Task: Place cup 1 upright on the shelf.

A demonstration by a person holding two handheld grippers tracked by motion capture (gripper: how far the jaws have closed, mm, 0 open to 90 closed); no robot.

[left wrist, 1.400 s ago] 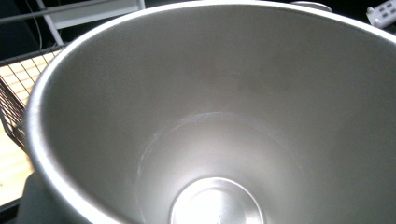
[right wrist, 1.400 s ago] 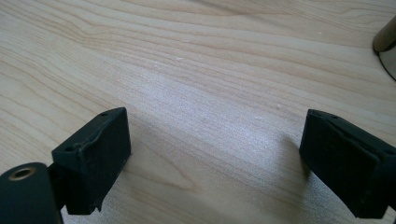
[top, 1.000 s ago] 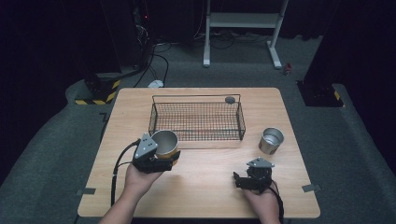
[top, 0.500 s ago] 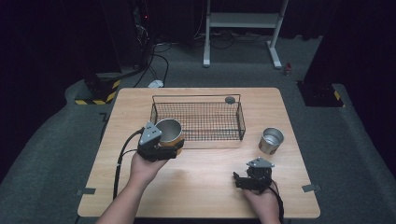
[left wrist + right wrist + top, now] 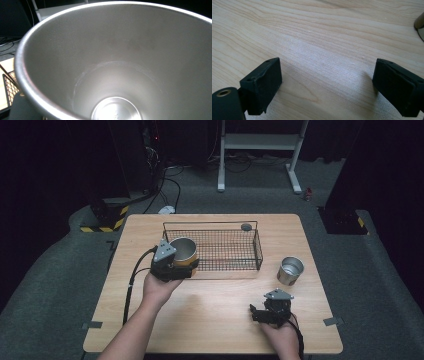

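- Your left gripper point(image 5: 176, 266) is clamped on a metal cup with a gold-coloured outside point(image 5: 183, 251), holding it above the near left corner of the wire basket point(image 5: 235, 251).
- In the left gripper view, you look straight into that cup point(image 5: 120, 75): a bare brushed-steel inside with a round flat bottom, and a bit of basket mesh point(image 5: 10, 86) at the lower left.
- Your right gripper point(image 5: 260, 312) sits low on the wooden table point(image 5: 210, 320) near the front right, its jaws spread wide apart with nothing between them.
- In the right gripper view, only bare wood grain point(image 5: 324, 50) lies between the two black pads point(image 5: 263, 82).
- A second steel cup point(image 5: 290, 270) stands upright on the table just right of the basket, well apart from both grippers.
- A small dark round object point(image 5: 246, 226) sits at the basket's far right corner; you cannot tell what it is.
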